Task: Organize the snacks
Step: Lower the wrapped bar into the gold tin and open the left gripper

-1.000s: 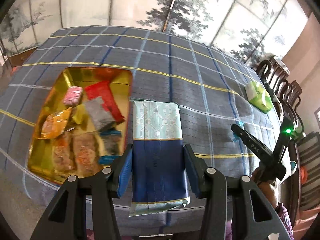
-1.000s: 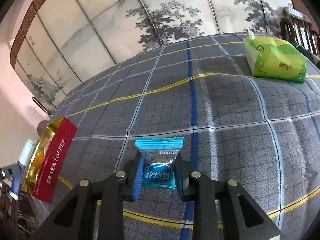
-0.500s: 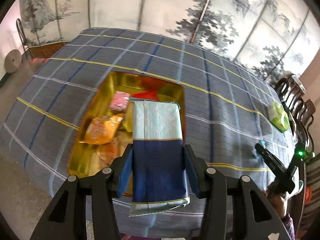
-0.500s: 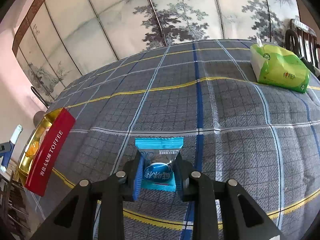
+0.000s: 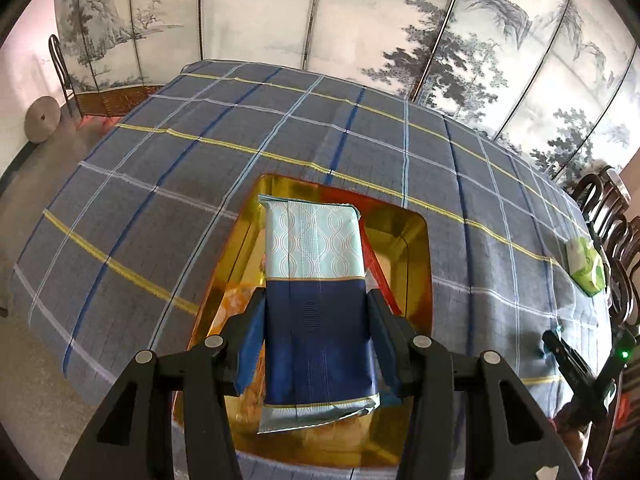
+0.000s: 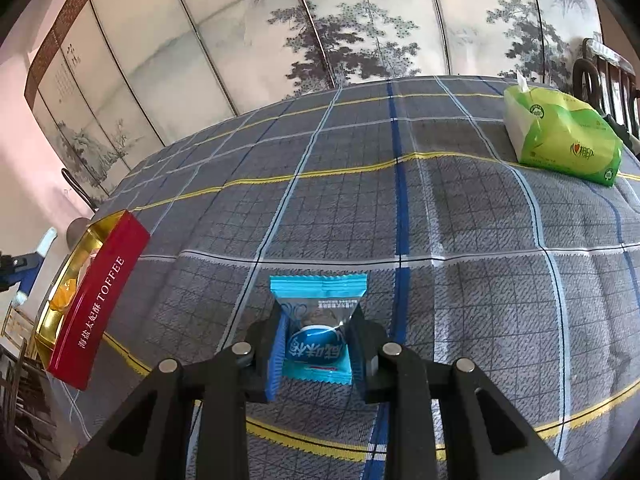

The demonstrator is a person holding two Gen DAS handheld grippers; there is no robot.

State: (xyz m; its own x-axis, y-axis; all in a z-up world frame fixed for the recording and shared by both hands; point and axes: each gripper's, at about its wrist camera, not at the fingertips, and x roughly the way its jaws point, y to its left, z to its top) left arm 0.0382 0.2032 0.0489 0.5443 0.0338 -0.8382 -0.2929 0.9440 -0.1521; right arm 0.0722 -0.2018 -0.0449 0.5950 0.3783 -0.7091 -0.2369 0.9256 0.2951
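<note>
- Left gripper (image 5: 316,334) — fingers clamped on both long sides of a blue-and-pale-teal packet (image 5: 316,300); navy half between the pads, patterned pale half sticking out ahead of the fingertips.
- Directly beyond and beneath the left fingers: a gold tray (image 5: 416,240) on the plaid tablecloth (image 5: 200,168). The packet hangs over it; orange-wrapped snacks (image 5: 232,304) show left of the left finger, and a red strip (image 5: 378,268) runs along the packet's right edge.
- Right gripper (image 6: 316,348) — fingers closed on a small teal candy wrapper (image 6: 318,320), its crimped top edge poking past the fingertips, above the cloth.
- Far left of the right fingers: the tray's red side marked TOFFEE (image 6: 100,300).
- Ahead and far right of them: a green tissue pack (image 6: 564,140), well apart from the candy.
</note>
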